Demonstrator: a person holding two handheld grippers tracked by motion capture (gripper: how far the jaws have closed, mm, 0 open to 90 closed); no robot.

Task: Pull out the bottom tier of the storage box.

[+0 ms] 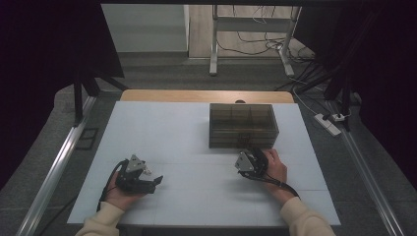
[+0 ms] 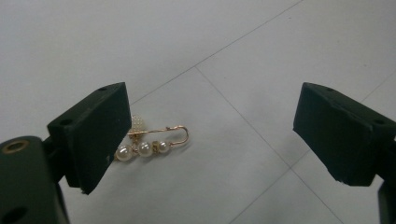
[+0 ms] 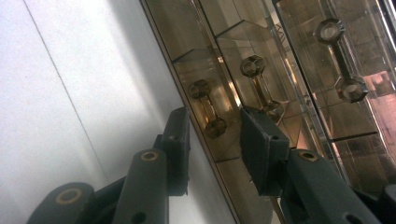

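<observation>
A gold safety-pin brooch with three pearls [image 2: 152,142] lies on the white table [image 1: 187,142]. My left gripper [image 2: 212,121] hovers over it, open wide, with the brooch close beside its left jaw and untouched. In the high view the left gripper [image 1: 157,181] sits at the near left. A smoky see-through drawer box [image 1: 243,125] stands at the far middle. My right gripper [image 1: 247,151] is at its front face. Its jaws straddle a small barbell-shaped drawer handle [image 3: 208,114], and a gap shows on both sides of that handle.
Two more drawer handles [image 3: 261,86] [image 3: 341,60] show further along the box front. A wooden table edge [image 1: 206,96] runs behind the white surface. A metal rail [image 1: 59,162] lines the left side, and a power strip [image 1: 328,124] lies on the floor at the right.
</observation>
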